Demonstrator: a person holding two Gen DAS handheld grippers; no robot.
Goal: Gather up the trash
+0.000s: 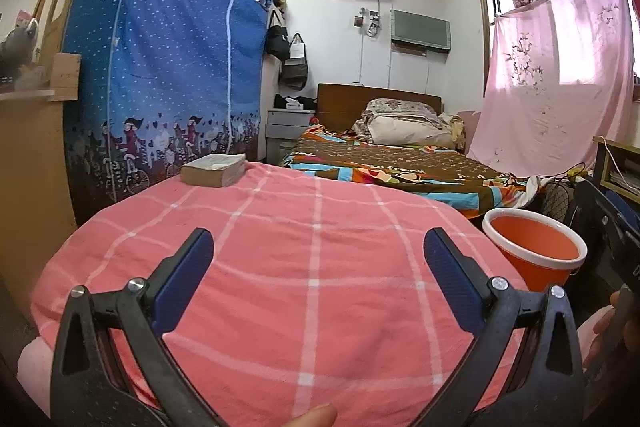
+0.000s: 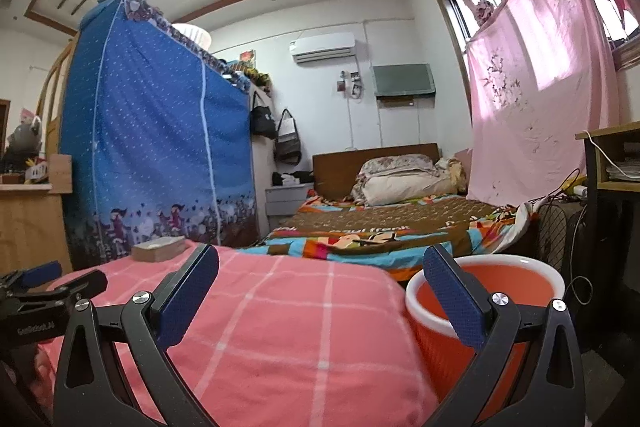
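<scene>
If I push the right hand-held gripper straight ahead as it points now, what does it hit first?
Probably the pink checked cloth under the open right hand-held gripper. The orange bin sits beside its right finger; depth is unclear.

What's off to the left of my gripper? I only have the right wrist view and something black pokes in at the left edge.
Observer: That is the left gripper, held open over the pink checked cloth with nothing between its pads.
Operator: Is there any trash on the cloth that I can't see?
Observer: The left wrist view shows the cloth's near part, and it is bare; the only thing on the cloth is a thick book at the far left corner.
Operator: And the bin?
Observer: The left wrist view looks down into the orange bucket a little more, and the part of its inside that shows holds nothing.
</scene>
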